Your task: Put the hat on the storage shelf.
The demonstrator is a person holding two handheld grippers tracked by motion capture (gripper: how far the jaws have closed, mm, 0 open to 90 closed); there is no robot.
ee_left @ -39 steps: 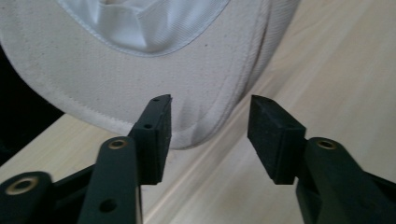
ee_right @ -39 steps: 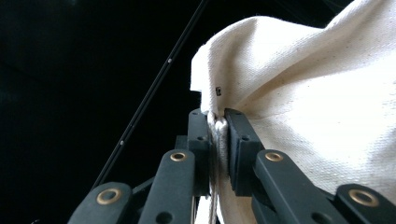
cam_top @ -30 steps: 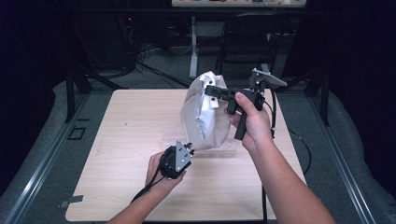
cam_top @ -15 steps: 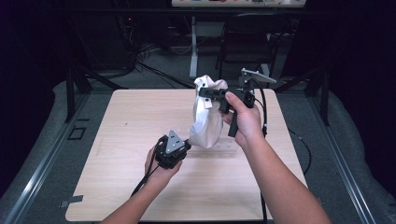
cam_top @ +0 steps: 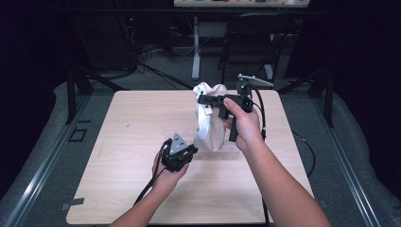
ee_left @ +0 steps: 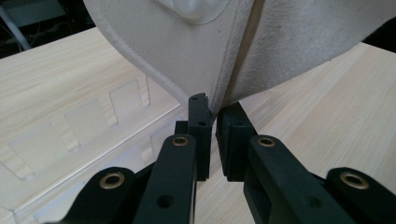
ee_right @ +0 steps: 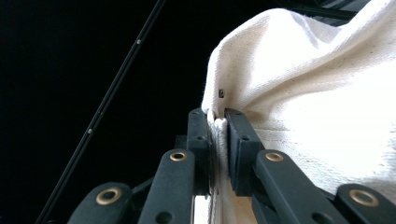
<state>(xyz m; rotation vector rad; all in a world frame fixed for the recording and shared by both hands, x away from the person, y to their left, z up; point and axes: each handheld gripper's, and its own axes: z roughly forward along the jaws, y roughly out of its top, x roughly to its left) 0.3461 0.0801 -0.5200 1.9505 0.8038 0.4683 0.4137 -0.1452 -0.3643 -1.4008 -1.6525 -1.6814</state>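
A white cloth bag [cam_top: 211, 128] hangs upright over the middle of the wooden table [cam_top: 127, 123]. My right gripper [cam_top: 201, 99] is shut on its top hem; in the right gripper view [ee_right: 217, 116] the cloth [ee_right: 327, 107] is pinched between the pads. My left gripper [cam_top: 194, 149] sits low at the bag's bottom left corner. Its jaws have just been closing, and in the left gripper view [ee_left: 214, 111] they pinch a lower fold of the cloth [ee_left: 266, 46] just above the tabletop.
A clear plastic piece with slots [ee_left: 93, 126] lies flat on the table beside the left jaws. A dark chair [cam_top: 255, 42] and a white post [cam_top: 195, 47] stand behind the table's far edge. Cables trail from both grippers toward the near side.
The right gripper has carried the bag left and lower. The left gripper has moved right toward the bag's bottom corner and closed on the cloth.
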